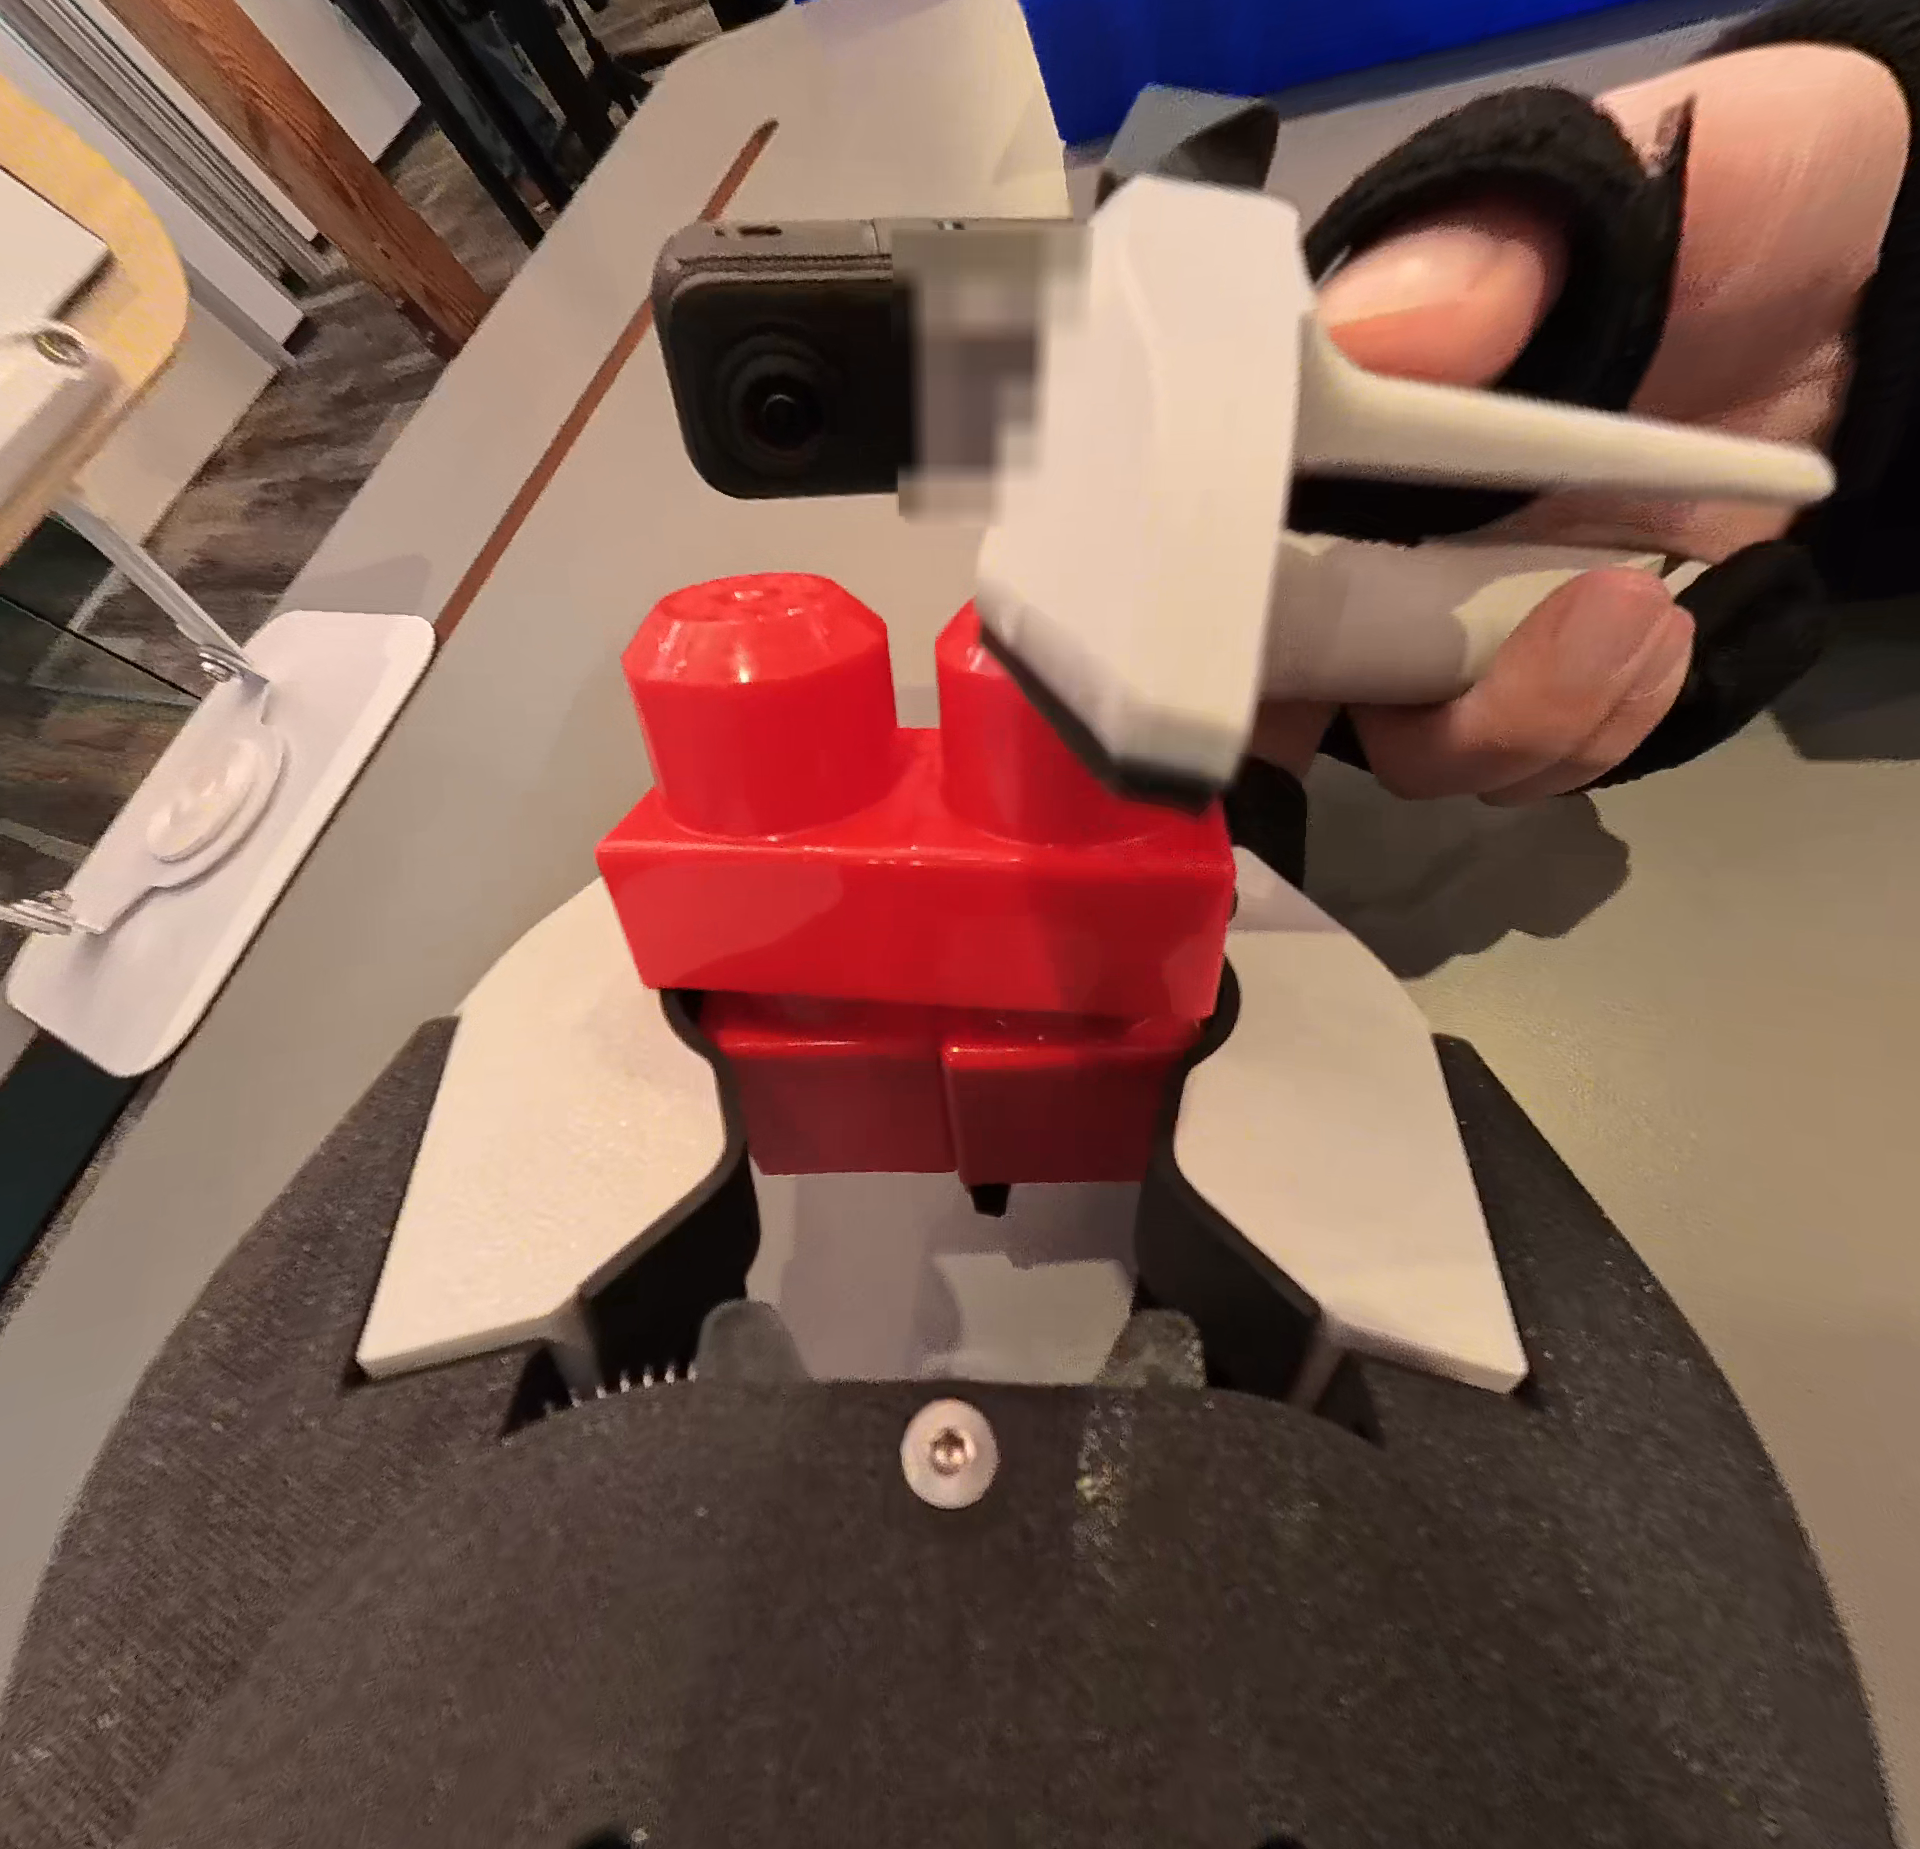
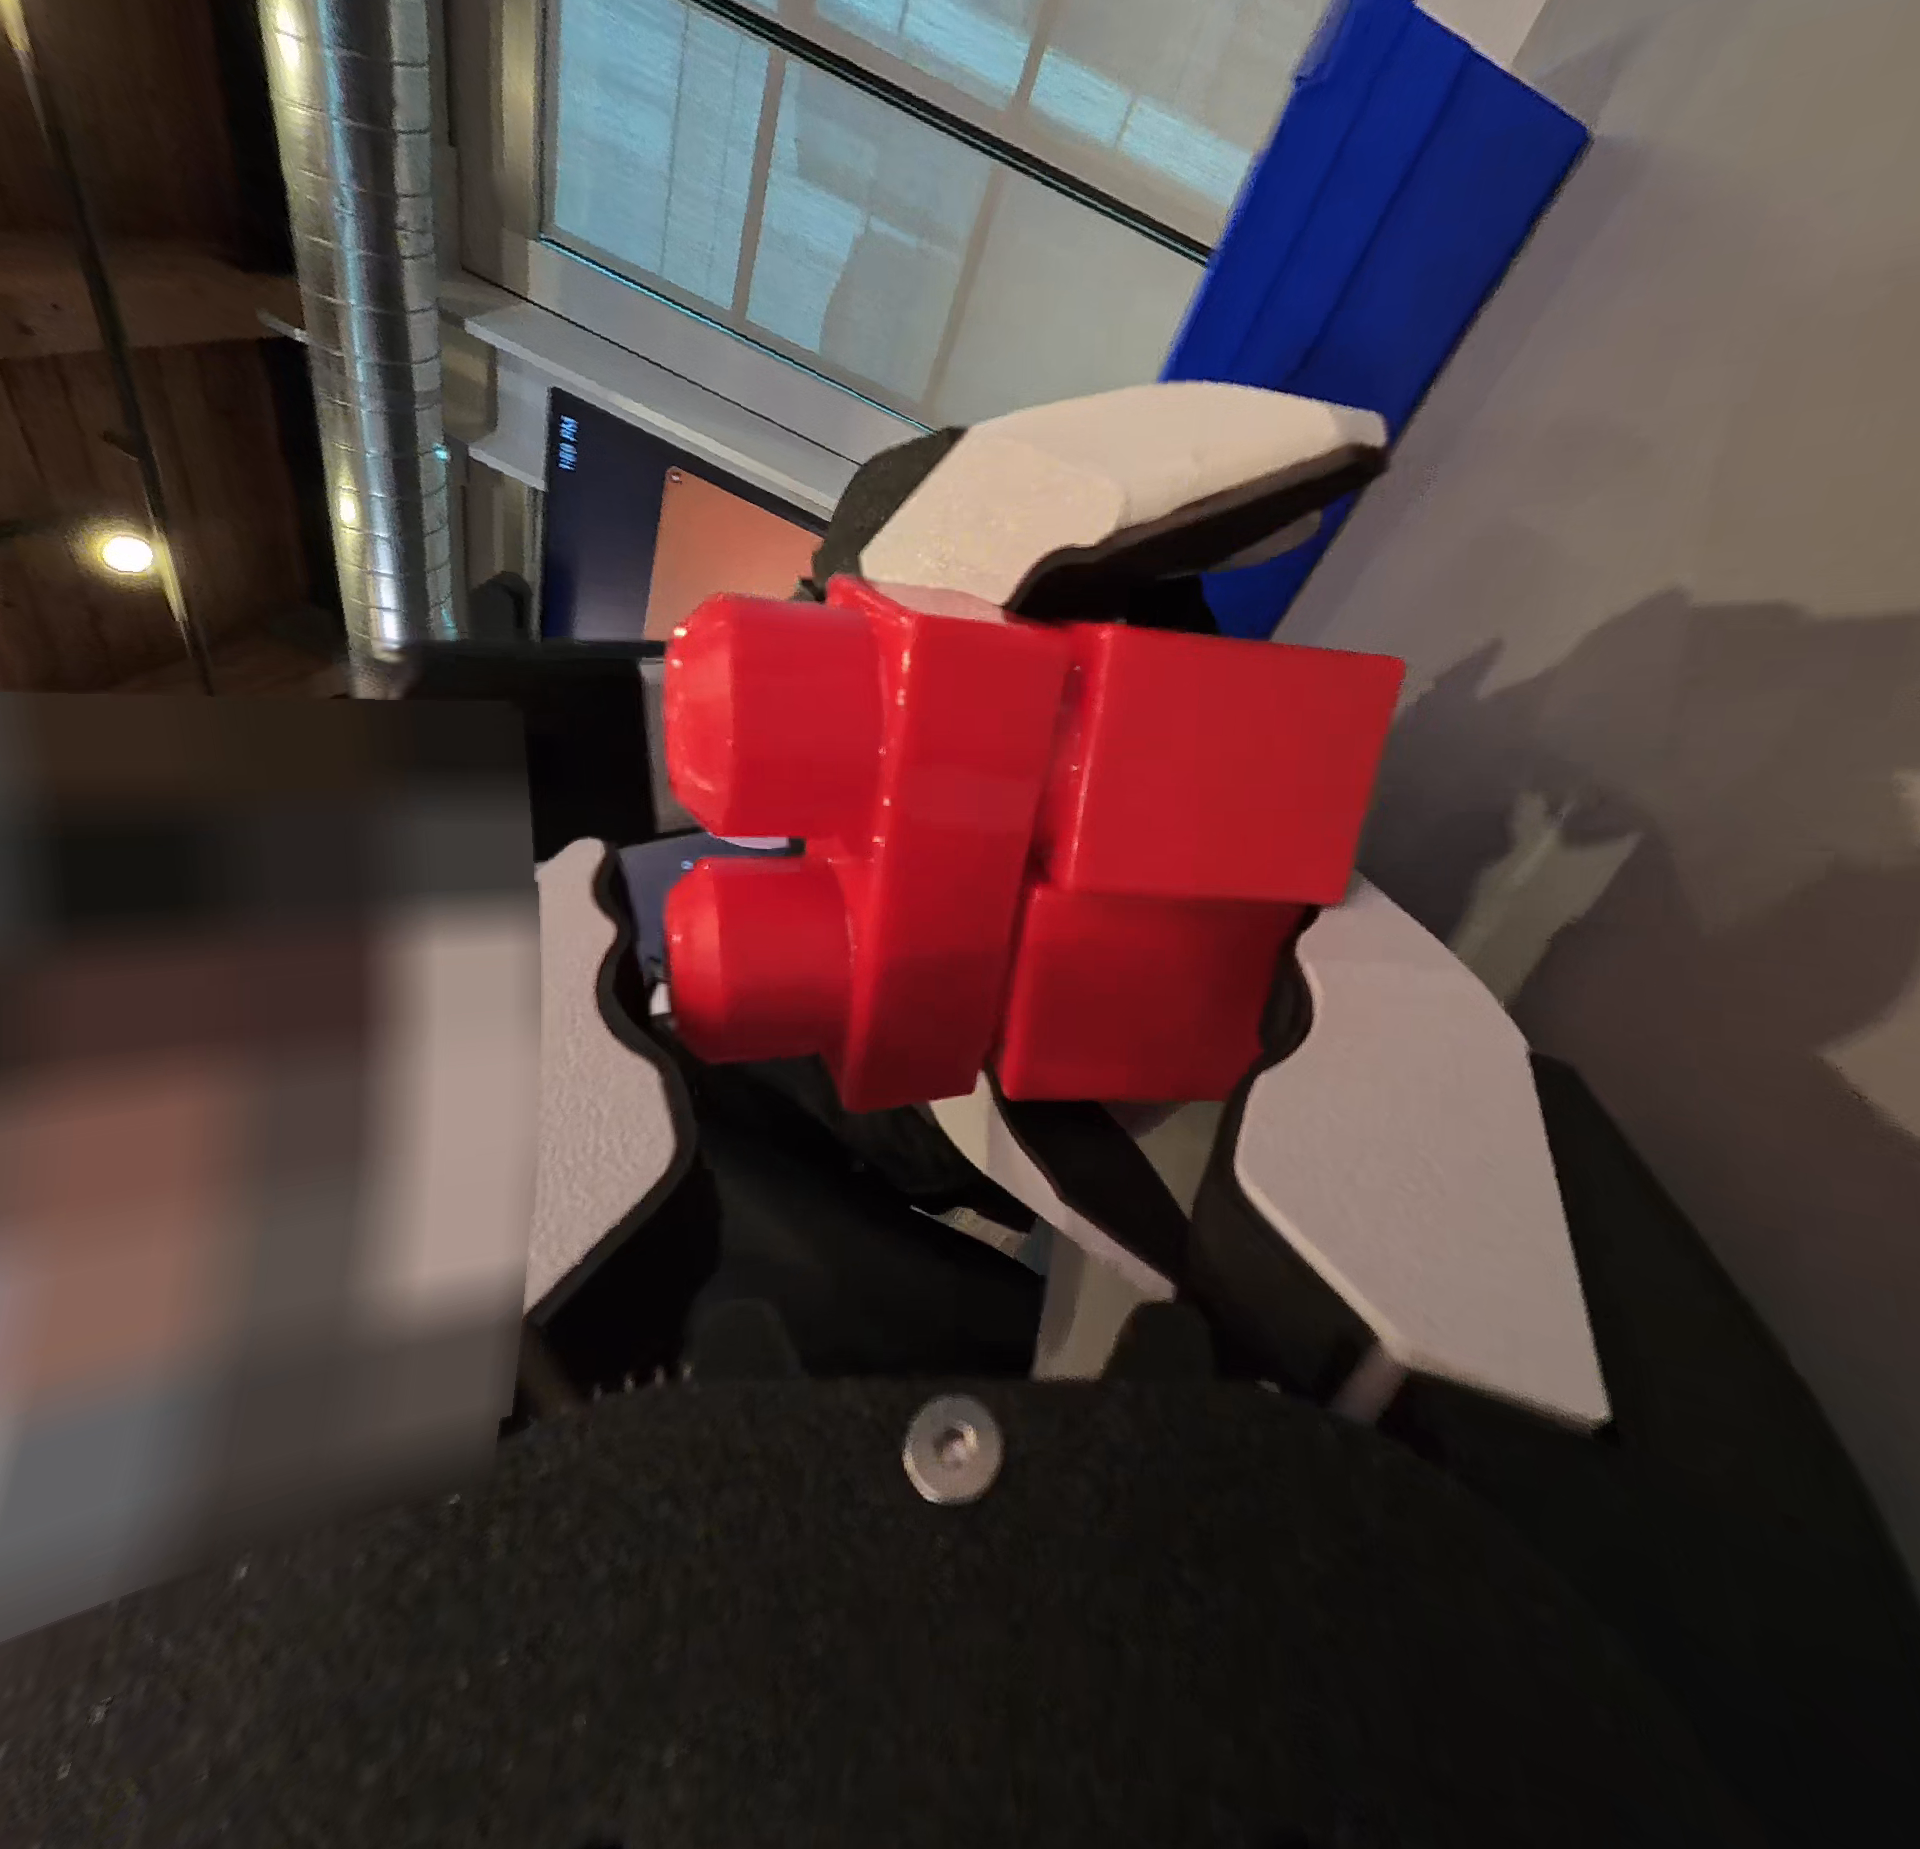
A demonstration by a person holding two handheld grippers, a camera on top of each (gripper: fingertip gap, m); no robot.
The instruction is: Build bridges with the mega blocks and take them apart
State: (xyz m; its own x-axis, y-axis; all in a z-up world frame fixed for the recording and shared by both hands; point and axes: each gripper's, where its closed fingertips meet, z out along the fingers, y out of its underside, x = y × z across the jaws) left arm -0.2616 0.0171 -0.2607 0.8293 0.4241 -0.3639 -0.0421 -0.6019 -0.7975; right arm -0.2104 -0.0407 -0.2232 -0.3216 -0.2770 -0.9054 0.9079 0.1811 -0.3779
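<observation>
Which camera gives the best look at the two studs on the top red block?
The left wrist view: the top red block sits upright and centred, though the right gripper covers part of one stud. The right wrist view shows the same block sideways, blurrier, both studs pointing left.

Three red blocks: one two-stud block [image 1: 914, 916] and two single blocks, one [image 1: 831, 1103] beside the other [image 1: 1060, 1103]. The wide block carries two studs [image 1: 758, 698]. Two grippers, the left gripper [image 1: 945, 1072] and the right gripper [image 2: 956, 968], each with two white fingers [image 1: 551, 1124] and one screw [image 1: 948, 1451]. One black camera [image 1: 779, 355]. One gloved hand [image 1: 1714, 397]. One table [image 1: 1662, 1072]. One white plate [image 1: 332, 677] bearing one suction cup [image 1: 208, 791]. One blue panel [image 1: 1351, 12]. One metal duct [image 2: 364, 293]. One lit lamp [image 2: 125, 552].
</observation>
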